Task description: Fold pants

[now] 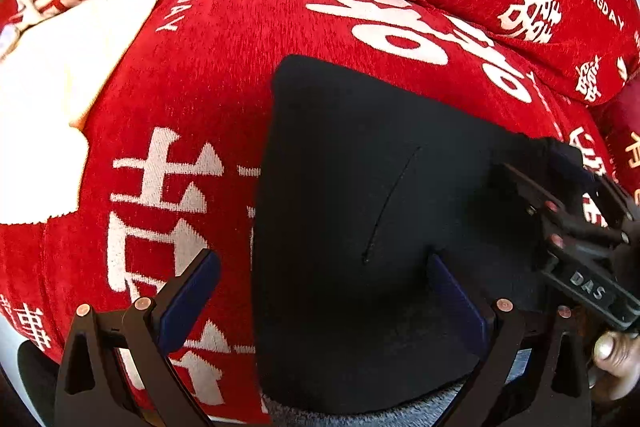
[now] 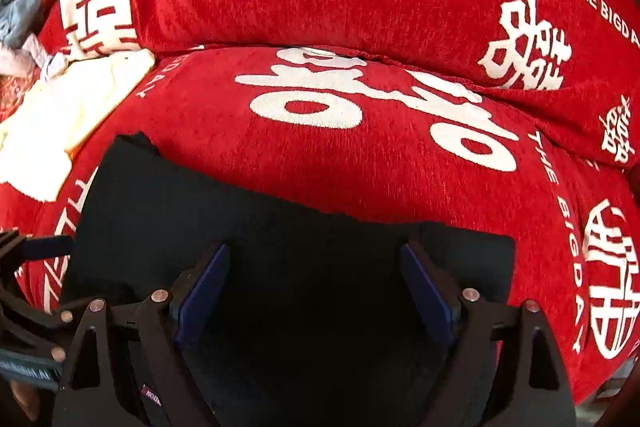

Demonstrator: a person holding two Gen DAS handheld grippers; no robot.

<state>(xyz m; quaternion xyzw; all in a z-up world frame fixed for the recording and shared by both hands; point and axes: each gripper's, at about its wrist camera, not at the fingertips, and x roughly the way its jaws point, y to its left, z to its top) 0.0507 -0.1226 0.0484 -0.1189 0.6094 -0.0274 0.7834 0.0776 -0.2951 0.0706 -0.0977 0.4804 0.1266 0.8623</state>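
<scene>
1. My left gripper [image 1: 324, 291] and right gripper [image 2: 316, 287] both gape over the black pants [image 1: 360, 187], folded flat on the red blanket [image 1: 224, 67].
2. Bare blanket lies beyond the pants' far edge.
3. Only my left view shows the pocket slit [image 1: 390, 203].

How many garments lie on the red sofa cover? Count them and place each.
2. The black pants lie folded on the seat beneath both open grippers. A cream garment lies to their left, apart from them. More clothing shows at the right wrist view's far-left edge, too blurred to count.
</scene>
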